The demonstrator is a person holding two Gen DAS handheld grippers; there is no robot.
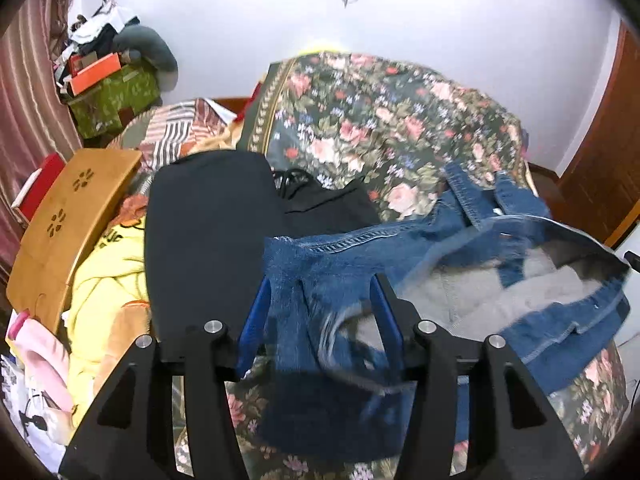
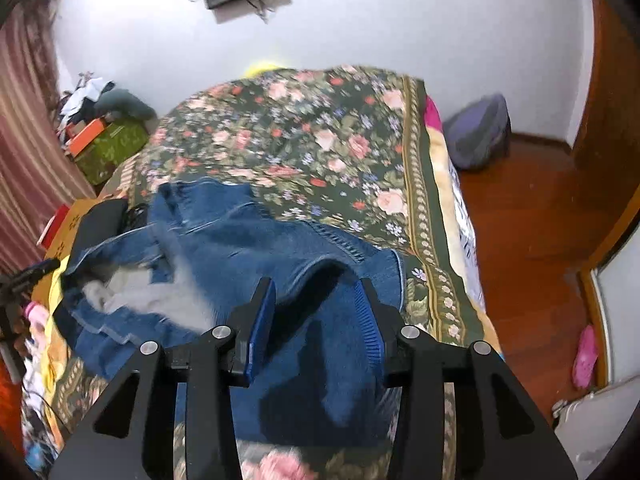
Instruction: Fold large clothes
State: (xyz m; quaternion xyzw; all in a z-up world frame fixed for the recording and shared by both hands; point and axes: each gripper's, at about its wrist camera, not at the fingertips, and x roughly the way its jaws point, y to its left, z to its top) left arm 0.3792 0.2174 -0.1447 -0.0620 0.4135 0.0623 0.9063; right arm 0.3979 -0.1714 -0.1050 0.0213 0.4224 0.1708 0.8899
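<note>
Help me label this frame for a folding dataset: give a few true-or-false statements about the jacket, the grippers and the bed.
1. The jacket is blue denim with a pale fleecy lining. True.
2. Both grippers are shut flat on nothing. False: the left gripper and right gripper each stand open with denim between the fingers.
3. The bedspread is floral. True.
4. The jacket lies neatly folded. False: it is rumpled, lining showing.
5. A black garment lies left of the jacket. True.

A blue denim jacket [image 1: 360, 248] of coarse woven cloth, stitched seams, with fuzzy grey fleece lining [image 1: 500, 292]; a soft floral bedspread [image 2: 304, 148], matt; gripper fingers [image 1: 256, 320] of matt black plastic with ridged blue pads and shiny metal pins; glossy reddish wooden floor [image 2: 532, 216].
</note>
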